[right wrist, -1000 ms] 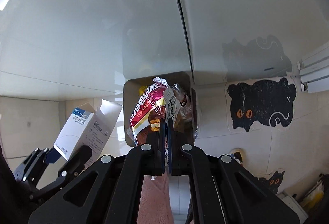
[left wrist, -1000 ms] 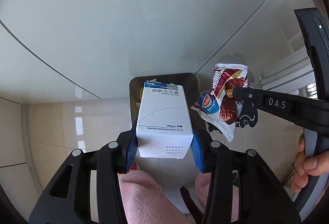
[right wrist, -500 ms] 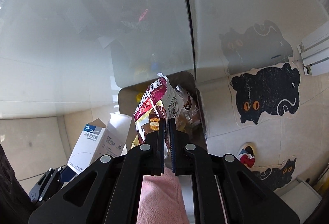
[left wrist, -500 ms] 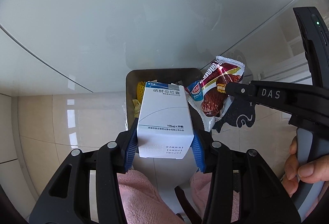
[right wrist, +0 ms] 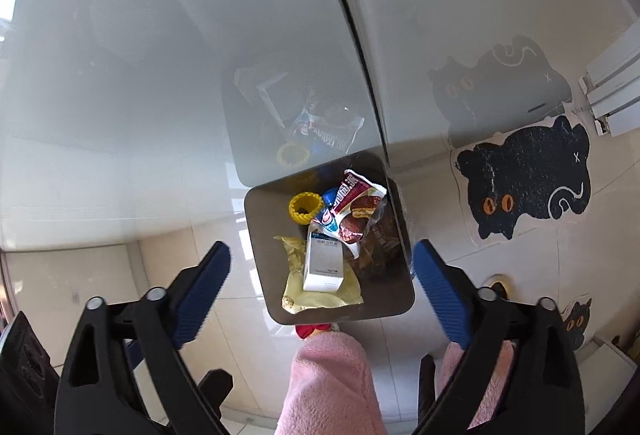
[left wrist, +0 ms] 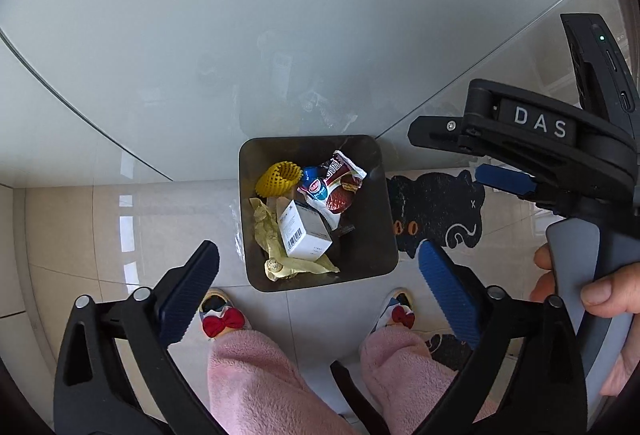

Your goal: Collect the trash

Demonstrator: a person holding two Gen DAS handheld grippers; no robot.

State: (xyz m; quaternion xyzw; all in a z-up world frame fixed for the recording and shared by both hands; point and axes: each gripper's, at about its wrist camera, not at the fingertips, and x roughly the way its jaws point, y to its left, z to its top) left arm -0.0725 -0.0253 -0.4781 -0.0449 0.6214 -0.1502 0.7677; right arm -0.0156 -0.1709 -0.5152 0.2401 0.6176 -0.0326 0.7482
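The white carton [left wrist: 303,233] and red snack wrapper [left wrist: 335,191] lay inside the dark bin [left wrist: 372,259]; left gripper [left wrist: 316,287] and right gripper [right wrist: 320,289] were opening, empty; crumpled clear wrapping [right wrist: 380,239] stayed indistinct

Glossy beige tiled floor [left wrist: 100,235], black cat rug [right wrist: 528,175]

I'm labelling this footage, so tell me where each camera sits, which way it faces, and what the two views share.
Left wrist: on the left gripper, looking steeply down into the trash bin; the right gripper, a hand, pink trouser legs and slippers show.
Right wrist: on the right gripper, also looking down into the bin; pink legs show.
Shared: bin, white box, red wrapper, cat mat.
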